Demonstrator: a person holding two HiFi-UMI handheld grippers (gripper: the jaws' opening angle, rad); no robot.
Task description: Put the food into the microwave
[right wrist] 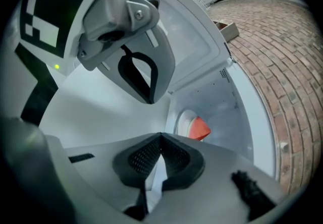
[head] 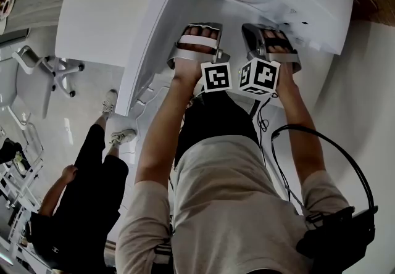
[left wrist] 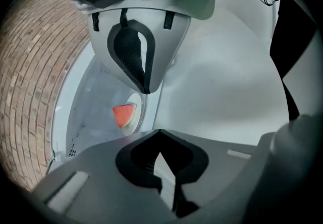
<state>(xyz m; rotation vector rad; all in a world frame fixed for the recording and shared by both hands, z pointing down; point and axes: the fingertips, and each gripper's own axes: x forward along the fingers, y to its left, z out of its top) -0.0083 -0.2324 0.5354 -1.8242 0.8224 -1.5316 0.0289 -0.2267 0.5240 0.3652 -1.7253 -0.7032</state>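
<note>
Item: watermelon wedge (left wrist: 124, 115), red flesh with a thin pale rind, set on a round white plate (right wrist: 185, 117) inside the open microwave (head: 308, 1).
Position: straight ahead of both grippers; neither is clearly nearer, and its long axis is too small to be judged.
Left gripper (left wrist: 159, 132): black pads closed together, nothing held.
Right gripper (right wrist: 160, 136): likewise closed, empty.
Door (head: 105, 20): smooth, white, swung open leftward.
</note>
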